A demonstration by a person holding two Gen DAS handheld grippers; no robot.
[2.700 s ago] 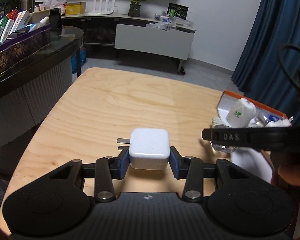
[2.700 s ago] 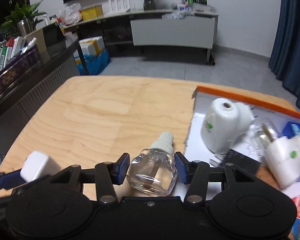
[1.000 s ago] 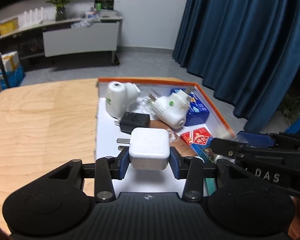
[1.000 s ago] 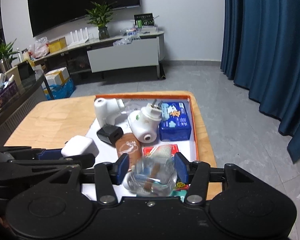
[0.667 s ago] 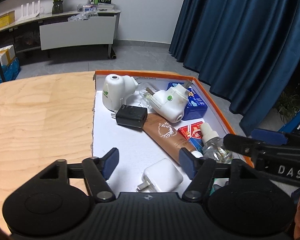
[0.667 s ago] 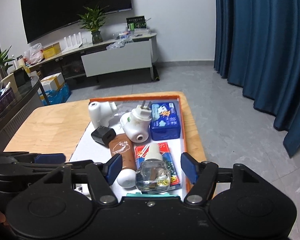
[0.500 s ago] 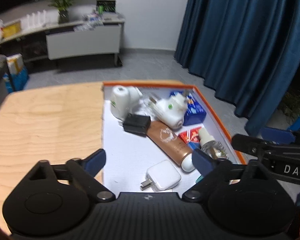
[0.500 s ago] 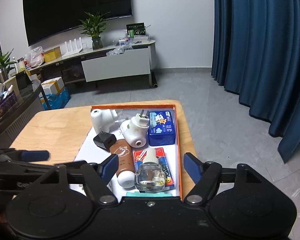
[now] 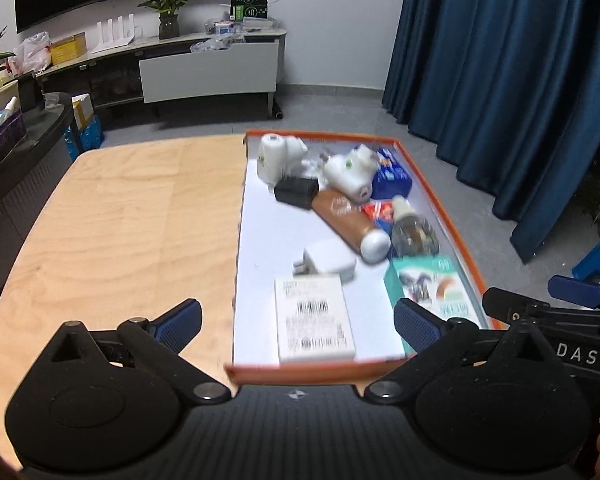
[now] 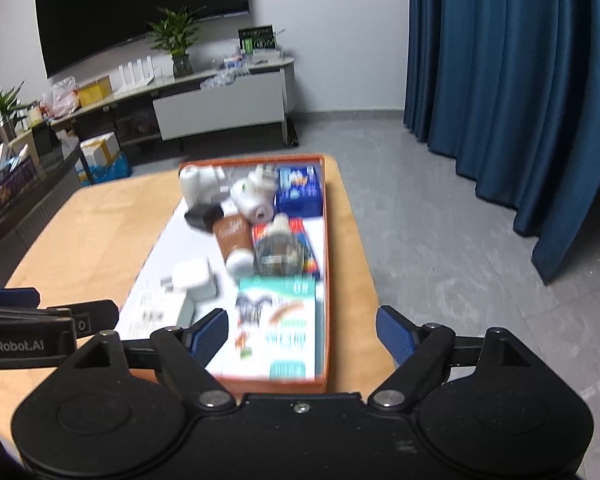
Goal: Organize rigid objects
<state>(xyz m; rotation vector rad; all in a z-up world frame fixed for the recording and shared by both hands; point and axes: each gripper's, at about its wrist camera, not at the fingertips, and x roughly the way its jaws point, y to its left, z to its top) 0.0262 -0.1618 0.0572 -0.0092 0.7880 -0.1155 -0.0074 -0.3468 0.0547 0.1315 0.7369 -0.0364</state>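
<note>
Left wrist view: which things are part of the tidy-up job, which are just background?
Job:
- orange tray
- white charger
- clear bottle
- brown tube
- black adapter
- blue box
- white box

Background:
- curtain
- potted plant
- TV cabinet

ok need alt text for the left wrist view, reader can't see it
An orange-rimmed tray on a wooden table holds a white charger, a clear bottle, a brown tube, white plug-in devices and several boxes. The left gripper, jaws opening with nothing between them, sits in the foreground near the tray's near end; the picture is slightly blurred.
</note>
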